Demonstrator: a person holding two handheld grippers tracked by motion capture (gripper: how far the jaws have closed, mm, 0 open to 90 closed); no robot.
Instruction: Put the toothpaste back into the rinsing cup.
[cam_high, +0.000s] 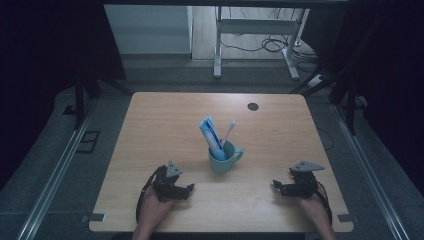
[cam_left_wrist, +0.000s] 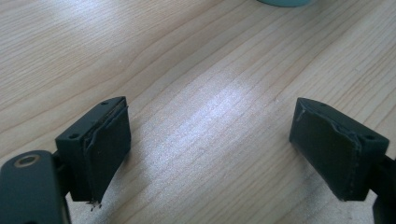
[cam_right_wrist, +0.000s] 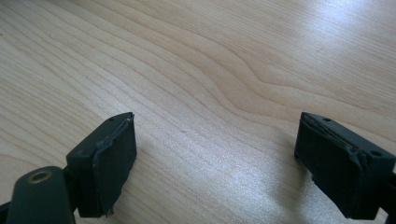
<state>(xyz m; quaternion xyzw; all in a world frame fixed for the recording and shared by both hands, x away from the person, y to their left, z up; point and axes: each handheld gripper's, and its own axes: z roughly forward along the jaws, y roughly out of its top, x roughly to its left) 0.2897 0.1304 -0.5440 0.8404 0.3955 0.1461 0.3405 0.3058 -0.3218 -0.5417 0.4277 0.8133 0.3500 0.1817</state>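
Two hands are seen at the near edge of one wooden table (cam_high: 150, 115), each holding one gripper. The left gripper (cam_high: 190, 187) rests low on the tabletop, pointing inward, with its jaws spread wide and nothing between them; in the left gripper view only bare wood grain lies between its two pads (cam_left_wrist: 109, 154). The right gripper (cam_high: 274, 185) is likewise set low near the right front corner, jaws spread apart and holding nothing. Between the two grippers and slightly farther back, one teal mug (cam_high: 223, 159) stands upright, apart from both. Two items are counted inside it: one blue-and-white toothpaste tube (cam_high: 210, 135) and one toothbrush (cam_high: 229, 131), both leaning. Farther back, one dark round spot (cam_high: 253, 106) is noted near the far edge.
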